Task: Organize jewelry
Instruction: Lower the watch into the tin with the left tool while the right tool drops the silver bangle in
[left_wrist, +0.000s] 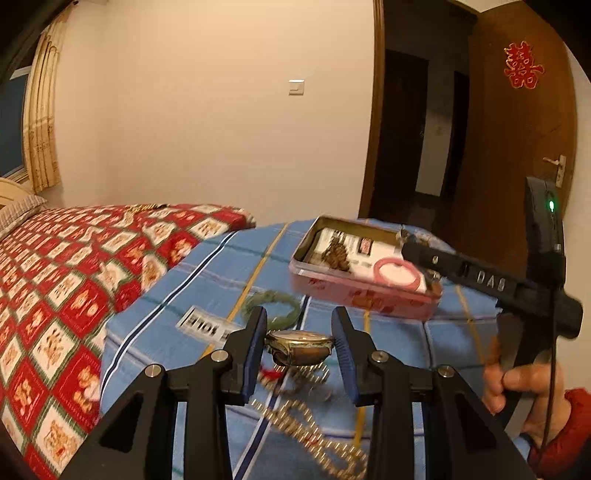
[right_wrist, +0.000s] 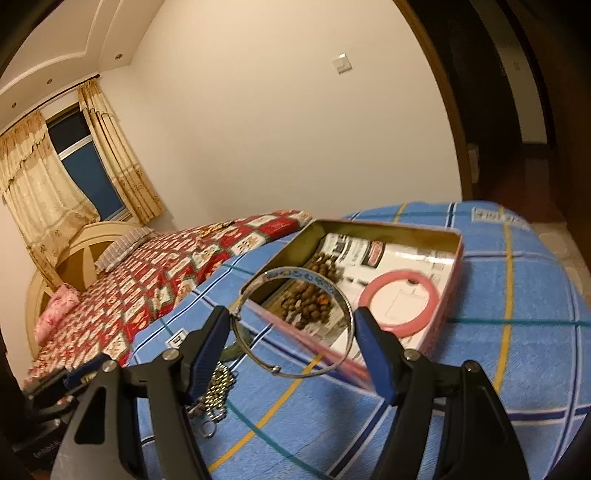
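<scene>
My left gripper (left_wrist: 299, 319) is shut on a gold-cased watch (left_wrist: 300, 347), held off the blue plaid cloth (left_wrist: 207, 266). A gold chain (left_wrist: 310, 432) and a green bangle (left_wrist: 271, 297) lie on the cloth below and beyond it. My right gripper (right_wrist: 291, 317) is shut on a thin silver bangle (right_wrist: 300, 274), held over the near corner of the open pink tin (right_wrist: 456, 258). Inside the tin lie a pink ring (right_wrist: 399, 302) and brown beads (right_wrist: 310, 299). The left wrist view shows the tin (left_wrist: 354, 295) with the right tool's black body (left_wrist: 487, 280) above it.
A bed with a red patterned quilt (left_wrist: 74, 277) adjoins the blue cloth on the left. A person's hand (left_wrist: 517, 384) in a red sleeve grips the right tool. A gold bead chain (right_wrist: 218, 387) lies by the right gripper's left finger. An open doorway (left_wrist: 406, 129) lies beyond.
</scene>
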